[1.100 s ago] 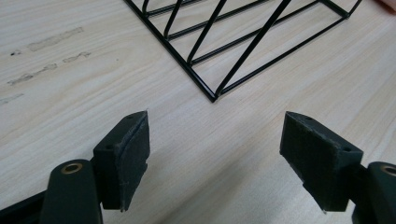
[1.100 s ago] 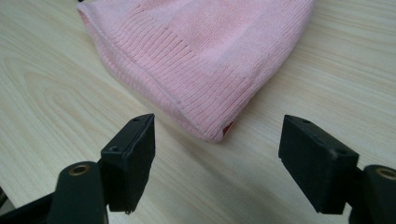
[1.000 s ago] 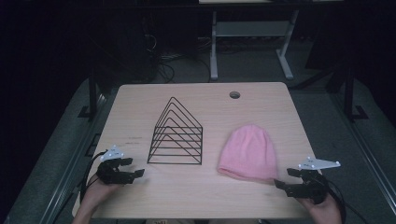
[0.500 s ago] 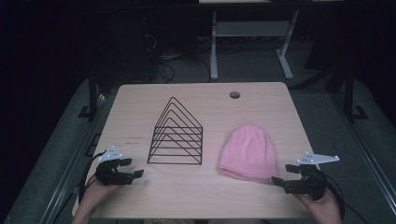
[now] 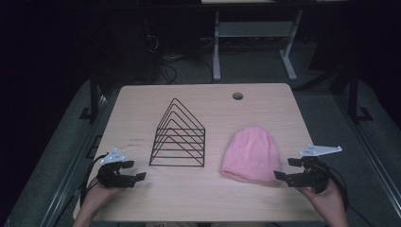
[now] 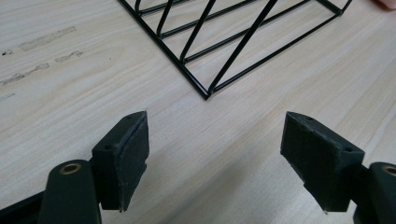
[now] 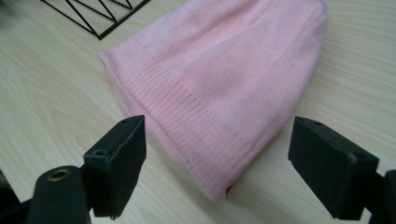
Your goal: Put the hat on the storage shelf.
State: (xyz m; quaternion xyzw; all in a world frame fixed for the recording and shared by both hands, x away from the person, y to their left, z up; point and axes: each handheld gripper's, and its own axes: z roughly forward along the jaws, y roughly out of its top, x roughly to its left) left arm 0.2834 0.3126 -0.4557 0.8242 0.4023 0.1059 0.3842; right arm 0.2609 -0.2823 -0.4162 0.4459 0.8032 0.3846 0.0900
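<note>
A pink knit beanie (image 5: pixel 250 153) lies flat on the wooden table (image 5: pixel 198 203), right of centre. My right gripper (image 5: pixel 285 168) hovers at its near right corner; its jaws have just been opening and stand open. In the right gripper view the beanie's ribbed brim (image 7: pixel 201 140) lies below and ahead of the gripper (image 7: pixel 217 158), with neither pad touching it. A black wire rack (image 5: pixel 178 137) of triangular dividers stands left of centre. My left gripper (image 5: pixel 134 170) rests open near the front left, and the rack's corner (image 6: pixel 205 93) lies just ahead of this gripper (image 6: pixel 217 154).
A round cable hole (image 5: pixel 237 96) sits near the table's far edge. Behind the table stand a grey desk frame (image 5: pixel 250 33) and cables on the dark floor. Bare wood lies between the two hands along the front edge.
The right gripper has shifted a little left and up toward the beanie's near corner. The left gripper, beanie and rack have stayed put.
</note>
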